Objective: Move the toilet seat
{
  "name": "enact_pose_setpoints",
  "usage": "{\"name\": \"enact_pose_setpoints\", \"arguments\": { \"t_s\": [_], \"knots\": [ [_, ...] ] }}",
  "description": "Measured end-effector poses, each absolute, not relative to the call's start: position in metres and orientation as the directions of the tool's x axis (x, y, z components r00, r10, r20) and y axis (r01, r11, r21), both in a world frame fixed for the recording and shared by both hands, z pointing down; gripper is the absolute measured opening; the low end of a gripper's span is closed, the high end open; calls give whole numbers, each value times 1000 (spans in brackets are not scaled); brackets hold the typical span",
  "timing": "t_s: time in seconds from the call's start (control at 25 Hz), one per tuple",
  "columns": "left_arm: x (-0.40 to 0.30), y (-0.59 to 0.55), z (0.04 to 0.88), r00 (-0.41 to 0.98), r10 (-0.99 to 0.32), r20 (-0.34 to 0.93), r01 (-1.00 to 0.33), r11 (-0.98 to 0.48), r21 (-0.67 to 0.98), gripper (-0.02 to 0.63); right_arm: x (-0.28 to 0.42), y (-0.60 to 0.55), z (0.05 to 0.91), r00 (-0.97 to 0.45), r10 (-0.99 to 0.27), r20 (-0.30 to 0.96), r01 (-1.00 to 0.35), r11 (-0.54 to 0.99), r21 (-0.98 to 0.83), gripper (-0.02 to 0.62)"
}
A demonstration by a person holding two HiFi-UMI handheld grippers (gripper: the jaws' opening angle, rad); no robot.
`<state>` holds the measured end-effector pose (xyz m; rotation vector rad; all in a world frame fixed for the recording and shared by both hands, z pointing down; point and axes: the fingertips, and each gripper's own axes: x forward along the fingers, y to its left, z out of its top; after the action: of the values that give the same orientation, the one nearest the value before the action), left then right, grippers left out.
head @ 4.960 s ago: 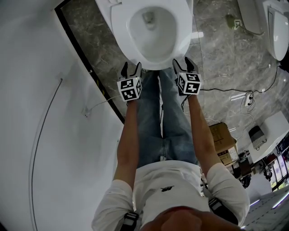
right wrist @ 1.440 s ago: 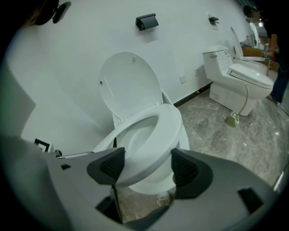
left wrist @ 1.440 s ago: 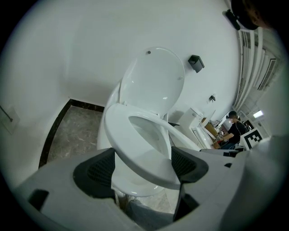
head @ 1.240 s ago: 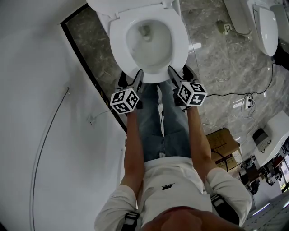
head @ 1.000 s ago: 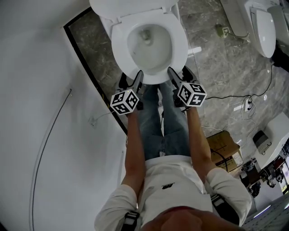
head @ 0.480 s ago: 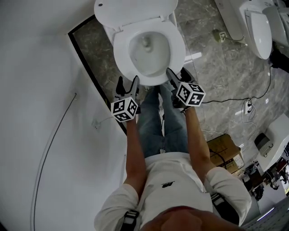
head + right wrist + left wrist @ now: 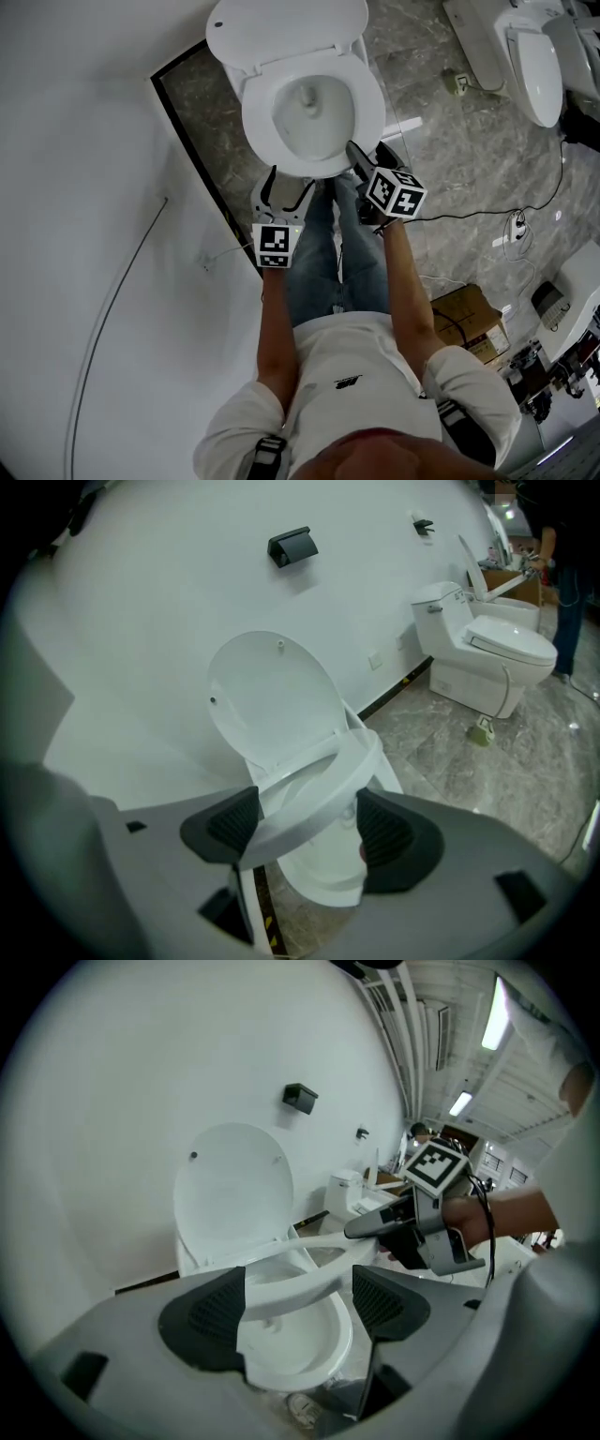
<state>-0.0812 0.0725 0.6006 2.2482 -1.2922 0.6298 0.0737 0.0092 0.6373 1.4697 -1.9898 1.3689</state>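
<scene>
The white toilet seat (image 7: 371,111) rings the bowl, with the lid (image 7: 281,28) standing up behind it. My right gripper (image 7: 365,150) is at the seat's front right. In the right gripper view the seat (image 7: 319,789) runs tilted across my right gripper (image 7: 305,827), raised off the bowl. The left gripper view shows the right gripper (image 7: 375,1232) clamped on the raised seat (image 7: 309,1274). My left gripper (image 7: 284,180) hangs by the bowl's front left, open, with the seat's front seen between its pads (image 7: 202,1321).
A curved white wall fills the left, with a black strip (image 7: 192,159) at its base. A second toilet (image 7: 530,56) stands at the far right. Cables (image 7: 487,202) and a cardboard box (image 7: 469,314) lie on the marble floor. The person's legs (image 7: 323,253) stand before the bowl.
My left gripper has drawn back from the bowl's front and turned, so its cube now faces up. The right gripper stays at the seat's front right.
</scene>
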Motion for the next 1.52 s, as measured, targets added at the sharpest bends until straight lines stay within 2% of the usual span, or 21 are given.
{"name": "enact_pose_setpoints", "arguments": {
  "t_s": [0.2,0.64,1.0,1.28,1.52],
  "knots": [
    [-65,68,611,447,-635,630,-861,-496,110,362,72,6,635,-425,-567,706,-859,7,-511,325],
    [-67,54,597,437,-675,594,-875,-472,107,362,73,-6,620,-421,-641,642,-818,-37,-574,325],
    [-69,52,594,441,-668,600,-876,-467,124,362,73,-2,610,-452,-656,605,-800,-1,-600,325],
    [-70,47,592,443,-666,601,-877,-462,134,362,70,6,588,-480,-673,562,-851,202,-485,324],
    [-72,42,588,441,-669,598,-880,-452,143,362,63,12,577,-515,-649,560,-849,298,-435,324]
  ]
}}
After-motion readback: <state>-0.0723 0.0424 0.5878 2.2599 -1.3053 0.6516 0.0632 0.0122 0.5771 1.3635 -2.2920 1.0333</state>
